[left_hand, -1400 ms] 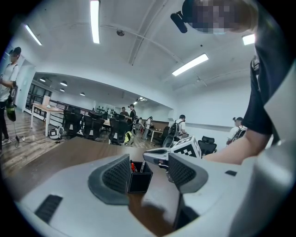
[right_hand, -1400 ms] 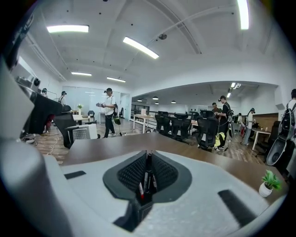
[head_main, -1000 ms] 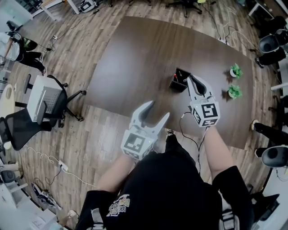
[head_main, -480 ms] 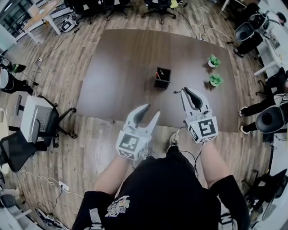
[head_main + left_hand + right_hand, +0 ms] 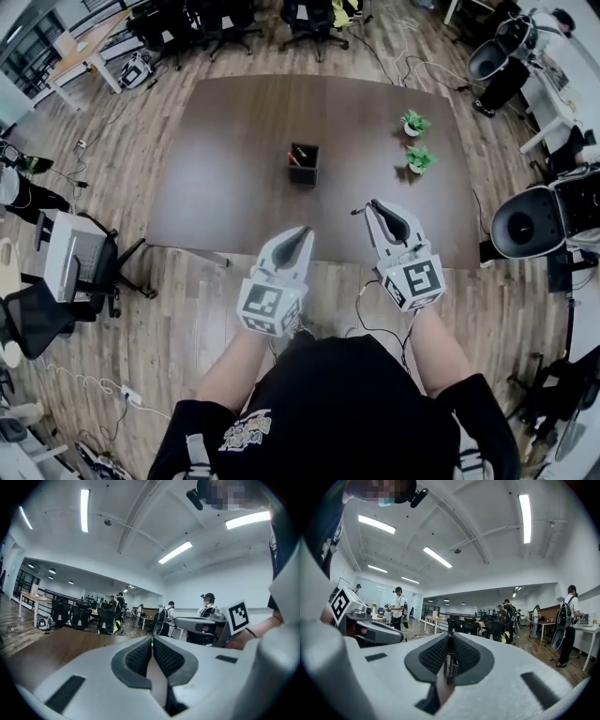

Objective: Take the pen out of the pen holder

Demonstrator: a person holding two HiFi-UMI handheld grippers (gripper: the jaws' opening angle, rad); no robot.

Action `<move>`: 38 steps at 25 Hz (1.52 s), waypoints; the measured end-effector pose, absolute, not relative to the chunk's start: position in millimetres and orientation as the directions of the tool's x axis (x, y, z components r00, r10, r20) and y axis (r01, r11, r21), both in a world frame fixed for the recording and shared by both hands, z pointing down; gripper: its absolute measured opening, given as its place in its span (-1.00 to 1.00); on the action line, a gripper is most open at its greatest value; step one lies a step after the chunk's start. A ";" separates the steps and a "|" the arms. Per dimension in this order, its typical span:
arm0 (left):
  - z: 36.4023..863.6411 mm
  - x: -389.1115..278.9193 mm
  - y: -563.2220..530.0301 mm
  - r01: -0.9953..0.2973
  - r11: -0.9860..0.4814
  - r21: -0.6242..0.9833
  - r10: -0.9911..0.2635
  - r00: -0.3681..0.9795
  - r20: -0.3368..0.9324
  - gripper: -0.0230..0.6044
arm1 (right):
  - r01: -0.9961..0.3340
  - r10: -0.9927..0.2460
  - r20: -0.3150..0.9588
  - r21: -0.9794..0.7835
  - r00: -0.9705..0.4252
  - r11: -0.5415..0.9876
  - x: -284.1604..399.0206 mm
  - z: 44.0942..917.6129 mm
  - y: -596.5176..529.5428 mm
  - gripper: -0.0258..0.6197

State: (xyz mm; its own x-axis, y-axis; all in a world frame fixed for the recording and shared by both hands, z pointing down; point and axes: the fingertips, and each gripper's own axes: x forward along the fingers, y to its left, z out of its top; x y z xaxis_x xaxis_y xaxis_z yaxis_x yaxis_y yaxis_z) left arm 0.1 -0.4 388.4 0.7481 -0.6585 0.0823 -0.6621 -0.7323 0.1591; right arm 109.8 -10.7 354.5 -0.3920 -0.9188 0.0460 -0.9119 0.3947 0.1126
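Note:
The black pen holder (image 5: 302, 167) stands upright on the brown table (image 5: 234, 178), with a red pen and other pens (image 5: 295, 157) still in it. My right gripper (image 5: 373, 207) is held level near the table's front edge, well back from the holder, shut on a black pen (image 5: 450, 663) that lies along its pads; the pen's end (image 5: 356, 212) pokes out past the tips. My left gripper (image 5: 304, 232) hovers beside it at the front edge, shut with nothing between its pads (image 5: 140, 656).
Two small potted plants (image 5: 411, 123) (image 5: 419, 159) stand on the table's right side. Office chairs (image 5: 80, 267) (image 5: 530, 220) stand left and right of the table. Cables (image 5: 370, 300) lie on the wooden floor. People (image 5: 398, 609) and desks show far back in the gripper views.
Both grippers drew back from the holder toward the person, the right one carrying the pen away from it. The left jaws went from wide open to shut.

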 end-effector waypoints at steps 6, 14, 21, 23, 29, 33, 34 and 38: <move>381.5 44.9 51.8 -0.726 -0.675 0.132 -0.720 0.687 0.098 -0.89 | -0.881 -0.883 0.036 0.064 -0.467 0.469 152.3 362.0 39.7 -0.81; 388.8 67.5 107.1 -0.821 -0.561 0.107 -0.811 0.571 0.128 -0.89 | -0.820 -0.821 0.034 0.024 -0.570 0.571 181.5 378.1 83.0 -0.81; 391.5 70.3 128.9 -0.858 -0.504 0.103 -0.845 0.514 0.147 -0.89 | -0.792 -0.791 0.037 -0.016 -0.611 0.611 184.5 387.2 101.0 -0.81; 390.7 70.9 131.1 -0.862 -0.496 0.106 -0.850 0.507 0.147 -0.89 | -0.789 -0.788 0.034 -0.024 -0.615 0.614 184.3 385.7 102.8 -0.81; 390.3 67.4 138.6 -0.867 -0.485 0.114 -0.857 0.497 0.135 -0.89 | -0.783 -0.782 0.036 -0.026 -0.622 0.622 180.5 384.7 110.3 -0.81; 388.4 62.8 144.0 -0.868 -0.482 0.119 -0.859 0.495 0.127 -0.89 | -0.782 -0.781 0.037 -0.017 -0.623 0.623 176.0 383.1 117.0 -0.81; 387.9 61.9 145.3 -0.867 -0.483 0.119 -0.859 0.496 0.126 -0.89 | -0.781 -0.780 0.037 -0.016 -0.624 0.624 174.4 382.1 118.2 -0.81; 387.0 57.2 149.7 -0.867 -0.484 0.117 -0.859 0.496 0.127 -0.89 | -0.775 -0.775 0.039 -0.013 -0.631 0.631 166.9 379.8 123.1 -0.82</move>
State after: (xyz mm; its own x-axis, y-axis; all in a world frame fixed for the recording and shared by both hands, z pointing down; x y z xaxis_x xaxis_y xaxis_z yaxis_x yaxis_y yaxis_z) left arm 57.2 149.7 387.0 0.4960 -0.8591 0.1266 -0.8675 -0.4836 0.1168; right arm 166.9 123.1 379.8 -0.6312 -0.7746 0.0392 -0.7755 0.6312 -0.0131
